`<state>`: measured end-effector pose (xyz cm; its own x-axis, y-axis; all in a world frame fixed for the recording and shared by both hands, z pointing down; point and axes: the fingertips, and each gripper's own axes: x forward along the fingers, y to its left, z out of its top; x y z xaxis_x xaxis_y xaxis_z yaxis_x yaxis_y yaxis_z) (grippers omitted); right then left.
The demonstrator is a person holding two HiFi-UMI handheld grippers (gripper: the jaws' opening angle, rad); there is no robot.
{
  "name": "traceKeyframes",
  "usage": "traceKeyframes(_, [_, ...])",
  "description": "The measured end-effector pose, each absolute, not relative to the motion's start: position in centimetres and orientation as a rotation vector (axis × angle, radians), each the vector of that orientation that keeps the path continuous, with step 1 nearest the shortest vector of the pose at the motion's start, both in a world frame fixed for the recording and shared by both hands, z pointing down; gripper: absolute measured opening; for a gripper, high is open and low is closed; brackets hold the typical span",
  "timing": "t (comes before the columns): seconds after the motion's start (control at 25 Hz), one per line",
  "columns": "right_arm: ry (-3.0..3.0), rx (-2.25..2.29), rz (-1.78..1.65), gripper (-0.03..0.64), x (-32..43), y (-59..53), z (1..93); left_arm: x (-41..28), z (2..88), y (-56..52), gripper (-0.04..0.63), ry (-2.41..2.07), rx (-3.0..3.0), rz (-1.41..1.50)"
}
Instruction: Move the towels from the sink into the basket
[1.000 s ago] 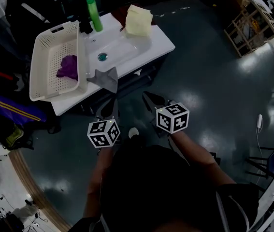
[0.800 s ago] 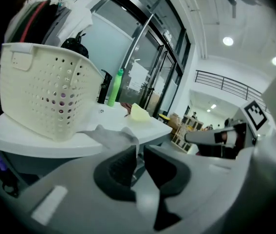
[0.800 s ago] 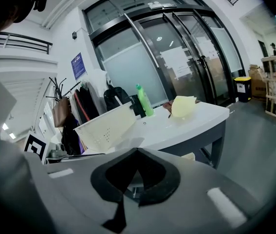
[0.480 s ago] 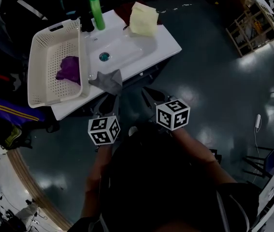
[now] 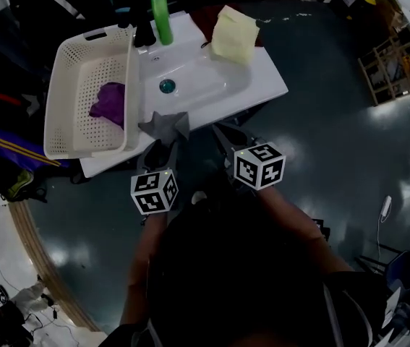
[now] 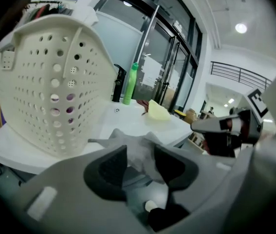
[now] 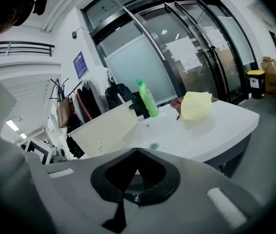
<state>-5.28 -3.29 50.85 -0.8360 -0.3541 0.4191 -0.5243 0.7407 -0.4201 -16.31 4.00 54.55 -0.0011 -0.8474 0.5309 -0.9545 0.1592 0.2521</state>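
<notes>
A grey towel [image 5: 167,125] lies bunched on the front edge of the white sink top [image 5: 255,85], beside the basket's near corner. My left gripper [image 5: 163,147] points at it. Its jaws are opening, and the grey towel [image 6: 137,152] sits loosely between the pads [image 6: 109,165]. A purple towel [image 5: 109,101] lies inside the white perforated basket [image 5: 66,78] on the left. A pale yellow towel [image 5: 235,35] rests at the sink top's back right. My right gripper [image 5: 226,137] hangs before the sink front. In the right gripper view, the right gripper [image 7: 137,152] is shut on nothing.
A green bottle [image 5: 161,14] and a dark dispenser [image 5: 143,33] stand behind the basin, whose drain [image 5: 167,86] shows. Dark bags and clothes lie left of the basket. Glossy dark floor spreads to the right, with wooden racks [image 5: 400,63] far off.
The head view has shifted, so the sink top now sits lower and further right in it. Both grippers are a little nearer the sink front. The grey towel stays at the front edge.
</notes>
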Motion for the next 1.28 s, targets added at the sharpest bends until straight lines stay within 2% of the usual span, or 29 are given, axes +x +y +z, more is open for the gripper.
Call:
traceKeyframes(0.24, [-2.641,0.545,0.745,-0.006,-6.8,-6.9,50.4,-16.8,54.7,2.2,0.21,-1.953,1.585,0.243])
traceKeyframes(0.64, [-2.631,0.313,0.732,-0.006,-9.5,-9.7,51.2,-18.8,54.6,1.5,0.213,-2.144,1.371,0.26])
traceKeyframes(1.0, [-2.612,0.162,0.714,-0.006,-10.9,-10.4,51.6,-19.2,55.4,0.5,0.286,-2.166,1.292,0.291])
traceKeyframes(1.28, [-2.597,0.041,0.682,-0.005,-12.1,-10.6,51.5,-19.0,56.5,0.0,0.298,-2.19,1.234,0.367])
